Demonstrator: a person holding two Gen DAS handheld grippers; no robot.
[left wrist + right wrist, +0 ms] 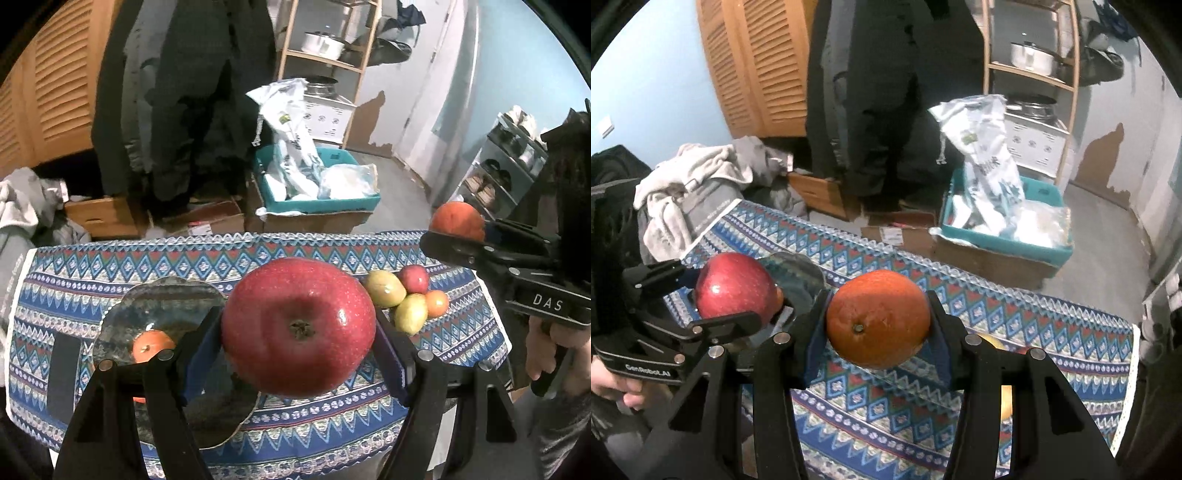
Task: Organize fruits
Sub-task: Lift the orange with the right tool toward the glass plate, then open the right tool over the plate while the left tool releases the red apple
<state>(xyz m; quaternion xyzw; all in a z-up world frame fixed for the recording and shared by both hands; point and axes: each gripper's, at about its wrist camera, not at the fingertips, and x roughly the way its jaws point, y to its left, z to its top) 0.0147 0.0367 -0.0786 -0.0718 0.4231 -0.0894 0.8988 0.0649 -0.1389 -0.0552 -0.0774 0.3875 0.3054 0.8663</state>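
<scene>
Gripped in the left gripper (298, 328), a large red apple (298, 326), stem end toward the lens, jaws clamped on either flank and held above the patterned tablecloth (258, 254); below and to the left, a glass plate (166, 306) on the cloth, a small orange fruit (152, 345) lying on it, partly hidden by the near finger. Farther right on the cloth, a tight cluster of loose fruit: two yellow-green mangoes (385, 288), a small red fruit (415, 278) and a small orange one (437, 303), all touching or just beside one another. At the right edge, the right gripper (458, 236) with its orange (458, 220), raised near the far corner of the table, a hand (554, 350) on its handle.

Seen from the right wrist: jaws of the right gripper (878, 321) closed on the orange (878, 319), stem scar facing the camera, clear of the cloth (997, 306); to the left, the left gripper (735, 295) with the apple (737, 286) over the plate (798, 273). Behind the table, a teal crate (1004, 243) stuffed with plastic bags, cardboard boxes, dark hanging coats, a wooden shelf with pots.
</scene>
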